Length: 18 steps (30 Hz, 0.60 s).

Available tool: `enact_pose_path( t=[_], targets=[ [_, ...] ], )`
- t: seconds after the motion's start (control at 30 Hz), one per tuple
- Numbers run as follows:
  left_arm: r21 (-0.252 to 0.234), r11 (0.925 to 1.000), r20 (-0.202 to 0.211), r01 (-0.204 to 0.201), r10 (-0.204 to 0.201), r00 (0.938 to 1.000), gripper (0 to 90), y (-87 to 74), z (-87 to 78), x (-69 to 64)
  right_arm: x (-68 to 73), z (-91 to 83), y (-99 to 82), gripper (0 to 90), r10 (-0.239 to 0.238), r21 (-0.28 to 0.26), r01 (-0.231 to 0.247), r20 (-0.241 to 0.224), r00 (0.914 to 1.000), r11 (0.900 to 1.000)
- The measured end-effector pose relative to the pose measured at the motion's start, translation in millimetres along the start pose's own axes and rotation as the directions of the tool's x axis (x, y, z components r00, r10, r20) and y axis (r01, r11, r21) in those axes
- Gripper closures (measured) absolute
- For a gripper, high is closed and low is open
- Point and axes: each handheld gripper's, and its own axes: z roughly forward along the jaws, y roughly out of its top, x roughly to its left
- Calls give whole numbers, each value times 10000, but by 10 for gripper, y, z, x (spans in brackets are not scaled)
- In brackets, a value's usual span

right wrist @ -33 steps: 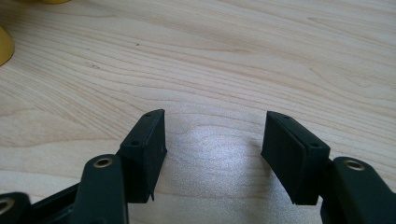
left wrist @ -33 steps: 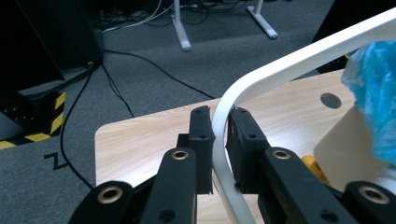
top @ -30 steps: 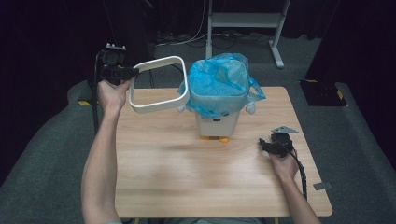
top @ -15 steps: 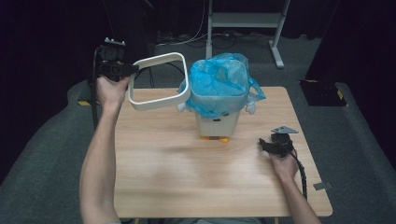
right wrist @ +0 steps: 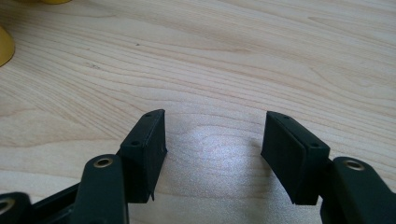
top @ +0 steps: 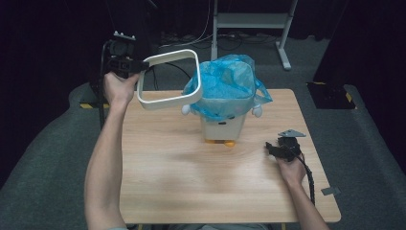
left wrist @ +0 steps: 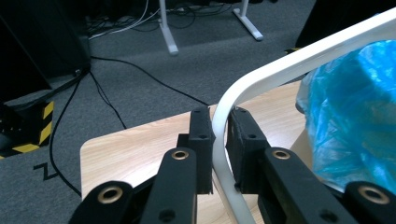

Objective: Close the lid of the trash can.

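Note:
A small white bin (top: 222, 127) with yellow feet stands at the table's middle back, lined with a blue plastic bag (top: 225, 86) that bulges over its rim. My left gripper (top: 139, 66) is raised at the back left, shut on a white rectangular ring (top: 168, 79) held in the air beside the bag. In the left gripper view the ring's white rim (left wrist: 252, 88) runs between the jaws, with the blue bag (left wrist: 355, 116) to the right. My right gripper (top: 270, 147) rests low on the table at the right, open with bare wood between its jaws (right wrist: 212, 154).
The wooden table (top: 191, 182) has free room in front of the bin. Behind the table are a white stand's legs (top: 249, 21), cables (left wrist: 130, 70) on grey carpet, and yellow-black tape (left wrist: 28, 140) on the floor at the left.
The left gripper has brought the white ring slightly higher and closer to the bag. The right gripper has not moved.

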Motion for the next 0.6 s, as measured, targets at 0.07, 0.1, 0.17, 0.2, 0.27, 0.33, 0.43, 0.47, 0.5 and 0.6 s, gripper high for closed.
enact_pose_path(
  t=[0.07,0.1,0.17,0.2,0.27,0.33,0.43,0.47,0.5,0.6],
  targets=[
    [-2,10000,62,-48,48,10000,800,28,15,-40,2,-1,0,394,2,5,-2,9,10000,10000],
    [21,10000,113,-67,66,9999,800,42,27,-59,1,-1,0,394,6,7,-6,7,10000,10000],
    [68,9999,151,-125,124,9998,800,71,53,-102,1,0,0,395,-6,1,6,11,10000,10000],
    [112,9998,165,-160,158,9997,801,89,68,-126,1,0,0,395,-19,-8,19,14,10000,10000],
    [109,9997,238,-237,235,9994,800,121,97,-180,0,0,0,395,-17,-6,17,12,10000,10000],
    [127,9993,293,-340,336,9990,800,153,125,-235,1,0,0,395,-20,-7,20,16,10000,10000],
    [167,9988,383,-452,445,9983,800,201,161,-312,1,0,0,394,-22,-6,22,12,10000,10000],
    [203,9986,381,-490,482,9981,800,216,171,-336,1,-1,0,395,-20,3,20,21,10000,10000],
    [214,9984,385,-524,516,9979,800,231,183,-362,1,0,0,395,-20,-8,20,11,10000,10000],
    [261,9977,457,-620,607,9971,800,275,219,-437,1,0,0,394,-37,-11,37,19,10000,10000]
  ],
)
